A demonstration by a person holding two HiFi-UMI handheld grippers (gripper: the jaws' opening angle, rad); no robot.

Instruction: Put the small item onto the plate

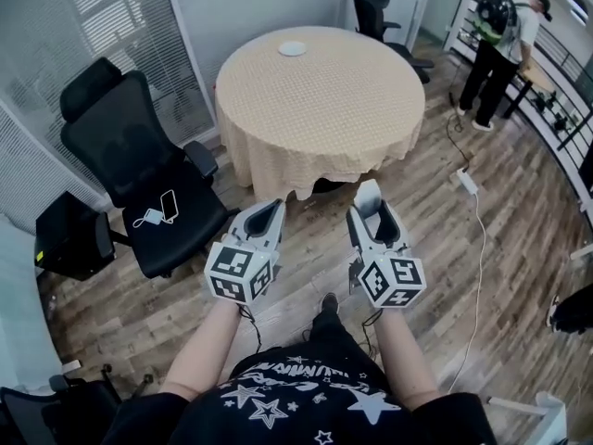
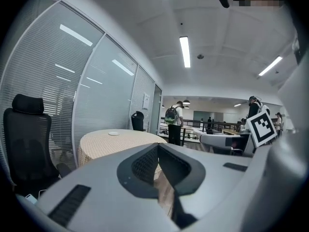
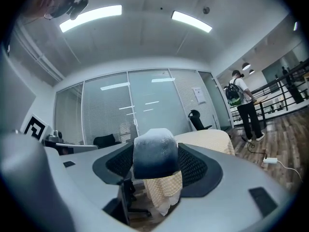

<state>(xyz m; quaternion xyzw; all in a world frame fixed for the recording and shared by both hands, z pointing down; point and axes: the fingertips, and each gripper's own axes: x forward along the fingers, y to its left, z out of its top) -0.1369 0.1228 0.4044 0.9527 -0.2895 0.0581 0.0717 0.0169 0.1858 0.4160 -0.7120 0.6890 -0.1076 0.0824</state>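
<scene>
In the head view we stand well back from the round table (image 1: 320,100), and the plate (image 1: 292,48) lies at its far side, so a long reach may land short. In the left gripper view, the left gripper (image 2: 158,153) has its jaws closed together on nothing. In the right gripper view, the right gripper (image 3: 155,164) clamps the small item (image 3: 154,149) only at the jaw tips, where we judge a jolt could shake it loose

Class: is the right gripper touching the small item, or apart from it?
Touching. The right gripper view shows the small item pinched between the two jaws of the right gripper.
</scene>
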